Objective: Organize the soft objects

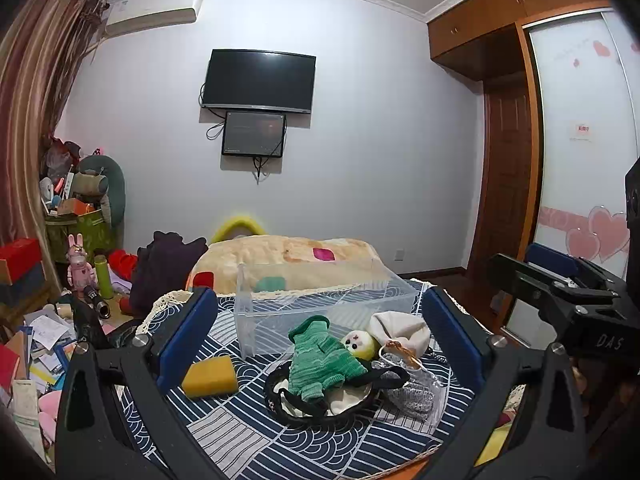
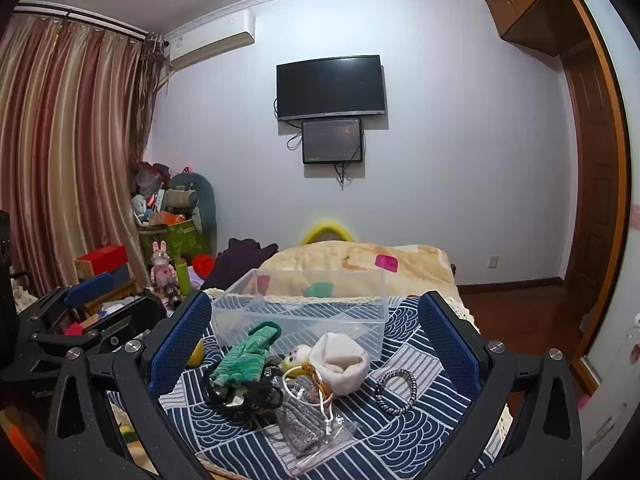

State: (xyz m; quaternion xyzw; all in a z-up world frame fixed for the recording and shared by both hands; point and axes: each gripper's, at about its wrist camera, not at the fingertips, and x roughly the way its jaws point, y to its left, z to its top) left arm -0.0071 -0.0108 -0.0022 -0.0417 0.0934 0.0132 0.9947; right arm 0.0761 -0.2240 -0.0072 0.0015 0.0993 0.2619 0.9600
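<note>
A clear plastic bin (image 1: 320, 300) (image 2: 304, 308) stands empty on the blue patterned cloth (image 1: 224, 432). In front of it lies a pile: a green knitted doll (image 1: 320, 360) (image 2: 240, 356), a white sock (image 1: 400, 330) (image 2: 342, 358), a black-rimmed eye mask (image 1: 320, 400), a grey knit piece in a clear bag (image 1: 412, 388) (image 2: 304, 420). A yellow sponge (image 1: 210, 378) lies left of the pile; a spiral hair tie (image 2: 396, 392) lies right. My left gripper (image 1: 320, 352) is open above the pile. My right gripper (image 2: 316, 356) is open, also empty; it shows at the right of the left wrist view (image 1: 560, 292).
A beige blanket (image 1: 288, 256) lies on the bed behind the bin. Cluttered boxes, a pink rabbit toy (image 1: 80, 264) and a green bottle (image 1: 103, 276) stand at the left. A wooden wardrobe and door (image 1: 508, 184) are at the right.
</note>
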